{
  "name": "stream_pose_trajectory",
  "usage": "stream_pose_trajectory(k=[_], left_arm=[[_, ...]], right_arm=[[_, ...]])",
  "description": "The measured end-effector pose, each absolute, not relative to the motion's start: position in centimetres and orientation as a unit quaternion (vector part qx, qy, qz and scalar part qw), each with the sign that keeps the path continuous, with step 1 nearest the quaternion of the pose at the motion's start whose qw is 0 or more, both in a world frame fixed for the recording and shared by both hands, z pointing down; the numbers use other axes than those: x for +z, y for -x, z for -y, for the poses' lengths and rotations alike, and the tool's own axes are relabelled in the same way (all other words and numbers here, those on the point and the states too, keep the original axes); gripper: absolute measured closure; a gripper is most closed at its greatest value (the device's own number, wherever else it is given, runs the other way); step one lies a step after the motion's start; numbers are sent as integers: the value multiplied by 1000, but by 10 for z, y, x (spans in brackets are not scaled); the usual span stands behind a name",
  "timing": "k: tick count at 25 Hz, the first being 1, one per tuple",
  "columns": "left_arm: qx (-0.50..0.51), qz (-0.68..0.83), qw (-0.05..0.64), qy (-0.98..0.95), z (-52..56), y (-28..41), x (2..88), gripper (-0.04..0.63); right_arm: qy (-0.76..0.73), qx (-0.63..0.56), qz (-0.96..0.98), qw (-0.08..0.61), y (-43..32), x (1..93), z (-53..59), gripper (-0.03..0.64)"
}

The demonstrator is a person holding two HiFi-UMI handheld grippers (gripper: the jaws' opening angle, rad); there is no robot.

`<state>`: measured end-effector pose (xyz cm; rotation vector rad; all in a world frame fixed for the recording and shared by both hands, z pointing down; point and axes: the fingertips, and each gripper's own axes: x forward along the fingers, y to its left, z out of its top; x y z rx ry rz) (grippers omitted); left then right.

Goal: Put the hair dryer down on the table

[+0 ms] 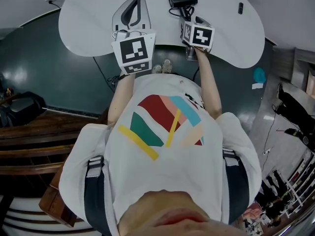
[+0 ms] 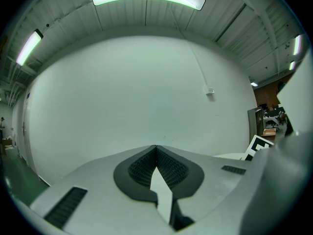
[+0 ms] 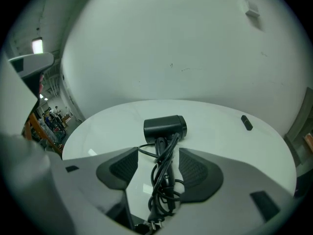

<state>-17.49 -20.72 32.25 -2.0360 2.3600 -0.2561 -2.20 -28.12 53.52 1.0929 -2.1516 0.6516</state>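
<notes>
White bench (image 1: 93, 18) bears the hair dryer (image 3: 165, 129), so the right gripper (image 3: 156, 173) holds its fingers (image 3: 122, 168) apart; the left gripper (image 2: 156, 173) is closed, empty.

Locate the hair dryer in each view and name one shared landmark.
Head view: hair dryer top centre, on the white table.
Left gripper view: not in it.
Right gripper view: hair dryer centre, cord trailing between open jaws.
Landmark: small dark object right of it, head and right gripper views.

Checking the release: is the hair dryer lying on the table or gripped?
The hair dryer lies on the table, free: the right gripper holds its jaws apart, clear of it.
</notes>
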Motion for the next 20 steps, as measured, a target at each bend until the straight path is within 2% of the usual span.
stream_pose_trajectory(k=[7,13,20], left_arm=[[-81,-740,12,667,207,161,319,581],[-82,-725,18,684,206,146,319,581],[-73,-720,25,690,202,141,312,581]], right_arm=[[-439,212,841,232,18,471,276,354],[-468,159,857,149,15,405,272,437],[-482,117,862,105,11,363,256,513]])
